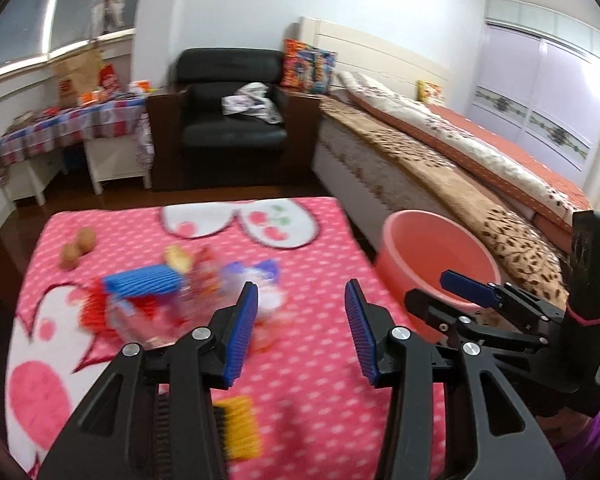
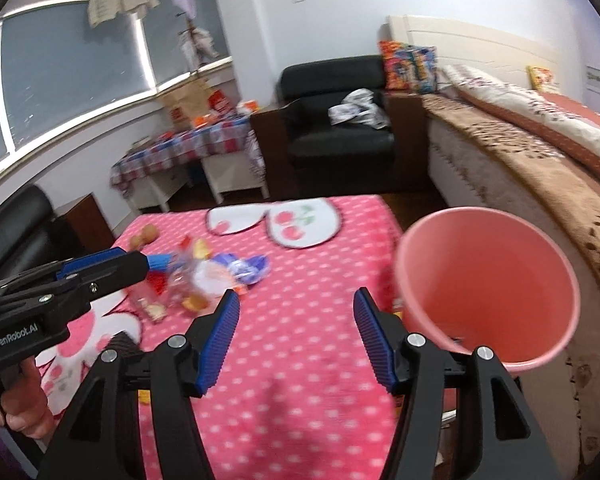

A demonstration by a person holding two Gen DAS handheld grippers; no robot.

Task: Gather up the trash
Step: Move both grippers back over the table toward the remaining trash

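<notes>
Hovering both grippers with fingers apart and empty, I should lower my left gripper [image 1: 300,332] onto the blurred wrapper pile [image 1: 204,292] left of centre, then carry it right to the pink bucket [image 1: 428,240].

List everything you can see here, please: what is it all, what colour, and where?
Blanket: one, pink with white dots, over the table.
Trash pile: blurred wrappers, mixed colours, left of blanket's middle.
Round brown items: two, far left of blanket.
Bucket: one, pink, right of table.
Armchair: one, black, against far wall.
Bed: one, brown and orange covers, right side.
Side table: one, checked cloth, far left.
Left gripper: black, blue pads, open.
Right gripper: same, open.
</notes>
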